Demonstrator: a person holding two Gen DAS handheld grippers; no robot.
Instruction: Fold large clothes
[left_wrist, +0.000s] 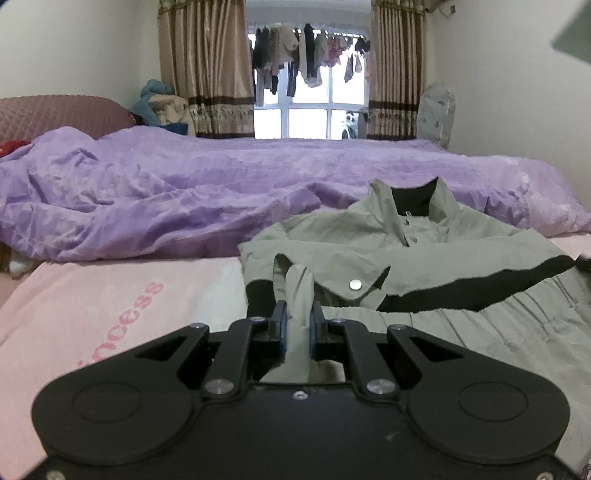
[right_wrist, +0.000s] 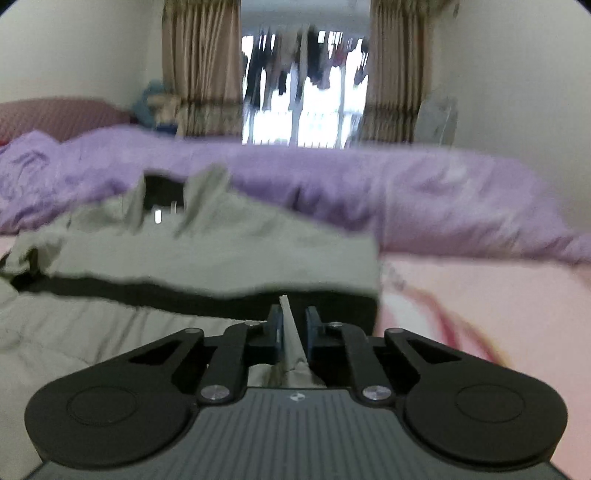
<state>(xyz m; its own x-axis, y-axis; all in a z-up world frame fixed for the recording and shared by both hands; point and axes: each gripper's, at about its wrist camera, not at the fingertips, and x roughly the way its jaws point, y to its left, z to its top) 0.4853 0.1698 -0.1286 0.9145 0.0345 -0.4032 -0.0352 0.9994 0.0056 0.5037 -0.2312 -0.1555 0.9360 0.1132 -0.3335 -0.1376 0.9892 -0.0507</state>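
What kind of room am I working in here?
A bedroom, most likely: the jacket lies on a bed with a purple duvet, curtains frame the window, and laundry hangs beyond the glass.

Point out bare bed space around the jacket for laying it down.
Free: pink sheet left of the jacket, and pink sheet right of it in the right wrist view. Crowded: the purple duvet bunches right behind the collar. Both the left gripper and right gripper pinch jacket fabric.

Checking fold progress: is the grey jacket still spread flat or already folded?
Partly folded. The jacket lies on the bed with its collar upright and a sleeve laid across the chest; both grippers pinch its near edge.
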